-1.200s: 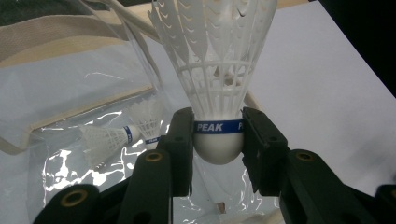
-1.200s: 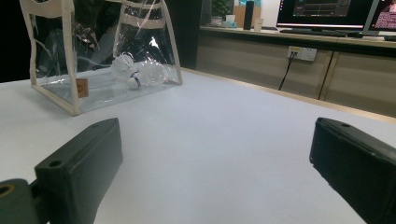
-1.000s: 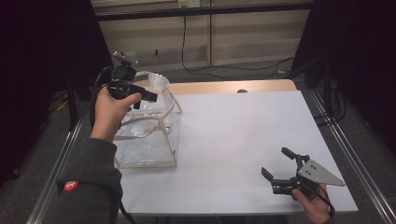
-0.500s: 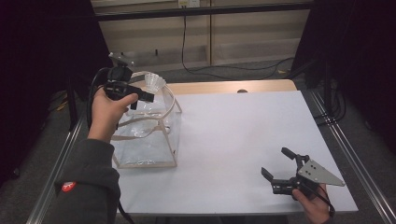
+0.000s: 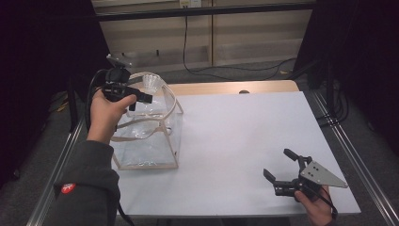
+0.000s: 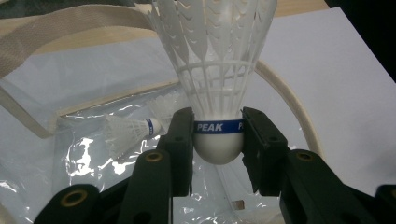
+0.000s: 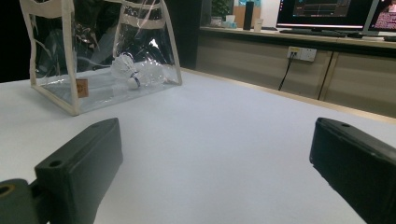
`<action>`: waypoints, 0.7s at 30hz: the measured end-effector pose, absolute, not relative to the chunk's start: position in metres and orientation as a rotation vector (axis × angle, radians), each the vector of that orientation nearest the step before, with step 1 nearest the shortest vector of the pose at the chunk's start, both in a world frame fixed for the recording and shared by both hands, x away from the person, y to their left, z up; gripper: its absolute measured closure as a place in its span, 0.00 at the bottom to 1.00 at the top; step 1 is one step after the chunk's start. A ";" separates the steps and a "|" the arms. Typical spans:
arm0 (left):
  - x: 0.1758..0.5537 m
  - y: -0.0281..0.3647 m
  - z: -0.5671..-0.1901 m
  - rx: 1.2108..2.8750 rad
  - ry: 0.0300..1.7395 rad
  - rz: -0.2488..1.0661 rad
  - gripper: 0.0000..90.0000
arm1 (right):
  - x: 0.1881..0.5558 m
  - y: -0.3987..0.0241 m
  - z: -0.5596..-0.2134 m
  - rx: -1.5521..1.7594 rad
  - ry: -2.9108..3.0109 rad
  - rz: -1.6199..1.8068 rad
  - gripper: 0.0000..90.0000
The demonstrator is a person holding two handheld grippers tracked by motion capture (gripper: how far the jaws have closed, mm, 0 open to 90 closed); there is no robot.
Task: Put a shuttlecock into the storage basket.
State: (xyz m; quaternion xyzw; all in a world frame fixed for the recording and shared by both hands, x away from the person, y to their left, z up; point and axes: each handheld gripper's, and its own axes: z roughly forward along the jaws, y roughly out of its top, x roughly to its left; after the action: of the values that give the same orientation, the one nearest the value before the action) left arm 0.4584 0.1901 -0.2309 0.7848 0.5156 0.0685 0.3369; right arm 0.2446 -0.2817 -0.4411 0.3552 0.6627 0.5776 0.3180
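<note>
A clear plastic bag with beige trim [image 5: 146, 141] stands on the left of the white table [image 5: 235, 136]. My left gripper [image 6: 217, 140] is shut on a white shuttlecock [image 6: 217, 70] at its cork and blue band. It holds the shuttlecock over the bag's open top, as the high view shows [image 5: 149, 84]. Another shuttlecock [image 6: 128, 133] lies inside the bag, also seen in the right gripper view [image 7: 128, 70]. My right gripper [image 5: 280, 165] rests open near the table's front right, nothing between its jaws [image 7: 215, 158].
The bag [image 7: 100, 51] has beige handles arching over its mouth [image 5: 162, 96]. A wooden strip edges the table's far side [image 5: 235, 87]. Metal rails run along both table sides. A counter with monitors [image 7: 327, 14] stands beyond the table.
My left gripper with the shuttlecock has shifted slightly toward the far side and a little left over the bag. The right gripper has stayed in place.
</note>
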 end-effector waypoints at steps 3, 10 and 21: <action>0.459 0.191 -0.231 2.041 1.347 0.178 0.73 | 0.245 -0.282 -0.441 0.936 1.743 1.520 0.03; 0.460 0.193 -0.235 2.036 1.360 0.186 0.73 | 0.245 -0.281 -0.441 0.935 1.744 1.521 0.03; 0.462 0.198 -0.242 2.023 1.395 0.204 0.73 | 0.245 -0.281 -0.441 0.933 1.747 1.521 0.03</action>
State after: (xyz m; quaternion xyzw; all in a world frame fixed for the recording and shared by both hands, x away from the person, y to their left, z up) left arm 0.4617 0.1982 -0.2424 0.7740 0.5337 0.0782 0.3317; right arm 0.2449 -0.2812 -0.4414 0.3542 0.6635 0.5779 0.3167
